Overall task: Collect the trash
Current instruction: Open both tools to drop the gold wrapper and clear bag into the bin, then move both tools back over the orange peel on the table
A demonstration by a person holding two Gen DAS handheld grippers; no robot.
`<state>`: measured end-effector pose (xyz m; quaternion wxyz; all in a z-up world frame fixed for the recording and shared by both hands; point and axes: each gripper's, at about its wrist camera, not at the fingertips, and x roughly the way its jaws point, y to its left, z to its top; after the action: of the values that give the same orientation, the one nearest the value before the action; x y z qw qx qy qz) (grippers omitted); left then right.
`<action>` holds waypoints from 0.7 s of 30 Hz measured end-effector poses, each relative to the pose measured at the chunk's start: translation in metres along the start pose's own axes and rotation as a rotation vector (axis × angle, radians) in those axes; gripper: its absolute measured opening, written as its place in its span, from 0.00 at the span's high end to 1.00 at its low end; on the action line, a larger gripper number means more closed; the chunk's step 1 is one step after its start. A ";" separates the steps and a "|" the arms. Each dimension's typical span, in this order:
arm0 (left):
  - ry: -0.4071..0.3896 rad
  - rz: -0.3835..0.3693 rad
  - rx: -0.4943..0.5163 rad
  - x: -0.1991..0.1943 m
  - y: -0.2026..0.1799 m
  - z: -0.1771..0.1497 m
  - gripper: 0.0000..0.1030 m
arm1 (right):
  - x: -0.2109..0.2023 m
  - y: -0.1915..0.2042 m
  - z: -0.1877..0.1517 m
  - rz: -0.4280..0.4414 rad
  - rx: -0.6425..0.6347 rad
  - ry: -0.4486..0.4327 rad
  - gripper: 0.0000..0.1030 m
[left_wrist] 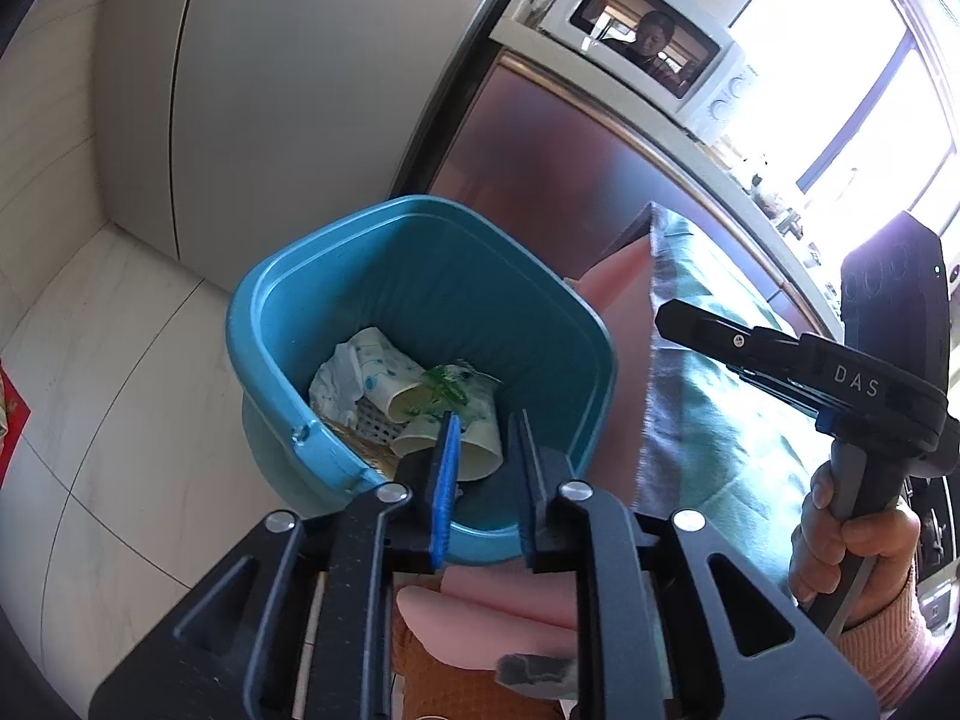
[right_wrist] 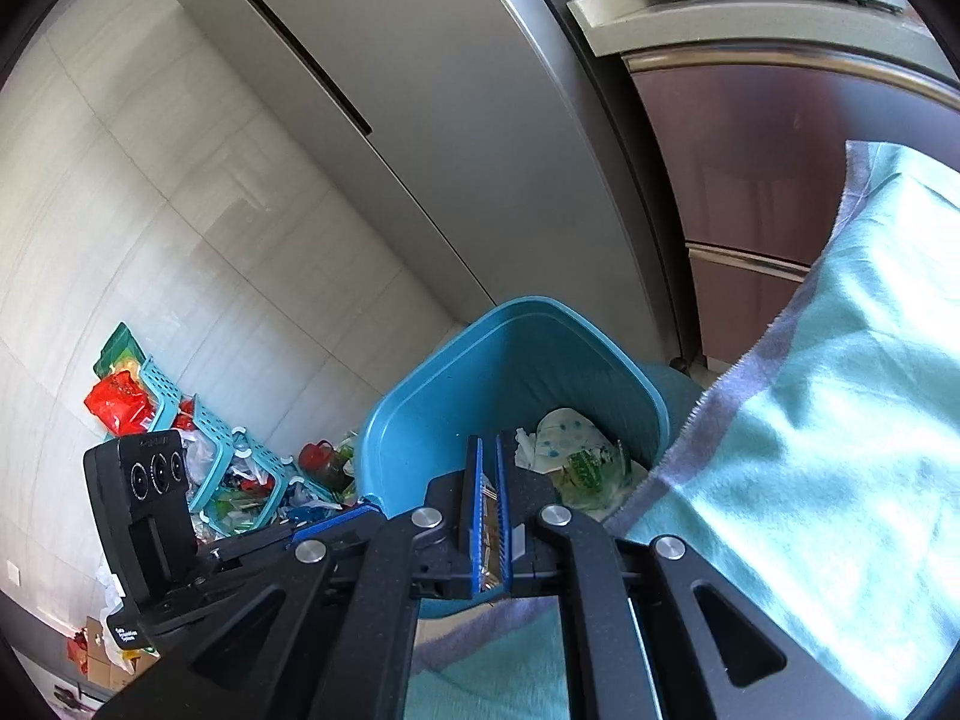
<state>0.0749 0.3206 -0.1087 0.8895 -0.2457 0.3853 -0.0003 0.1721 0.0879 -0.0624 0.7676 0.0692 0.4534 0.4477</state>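
1. Left wrist view: the left gripper (left_wrist: 483, 450) hangs over the near rim of the blue bin (left_wrist: 288, 324), its fingers a little apart with nothing between them. Paper cups (left_wrist: 447, 438) and a crumpled wrapper (left_wrist: 354, 372) already lie on the bin's floor. At three o'clock, a hand (left_wrist: 852, 546) holds the right gripper (left_wrist: 666, 318) above a teal cloth (left_wrist: 708, 420).

2. Right wrist view: the right gripper's fingers are nearly together; something thin may sit between the pads, though the view is poor. The bin is at twelve o'clock. To drop cleanly, keep each tip past the rim before opening.
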 end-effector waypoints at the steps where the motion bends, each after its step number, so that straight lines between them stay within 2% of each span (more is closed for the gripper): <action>1: -0.006 -0.007 0.007 -0.002 -0.003 0.000 0.78 | -0.005 0.001 -0.001 -0.002 -0.011 -0.005 0.95; 6: -0.039 -0.044 0.066 -0.014 -0.027 -0.003 0.65 | -0.042 0.001 -0.013 -0.011 -0.046 -0.043 0.81; 8: -0.050 -0.068 0.097 -0.018 -0.040 -0.005 0.56 | -0.061 -0.004 -0.020 -0.020 -0.046 -0.066 0.77; 11: -0.053 -0.120 0.142 -0.020 -0.064 -0.010 0.49 | -0.092 -0.014 -0.033 -0.056 -0.034 -0.107 0.68; 16: -0.022 -0.195 0.235 -0.010 -0.111 -0.022 0.45 | -0.145 -0.042 -0.057 -0.135 0.029 -0.174 0.61; 21: 0.030 -0.274 0.318 0.006 -0.165 -0.036 0.44 | -0.198 -0.079 -0.087 -0.241 0.113 -0.242 0.60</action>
<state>0.0856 0.1586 -0.0620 0.9028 -0.1524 0.3567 -0.1856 0.1180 -0.1335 -0.0276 0.8595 0.1108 0.3875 0.3145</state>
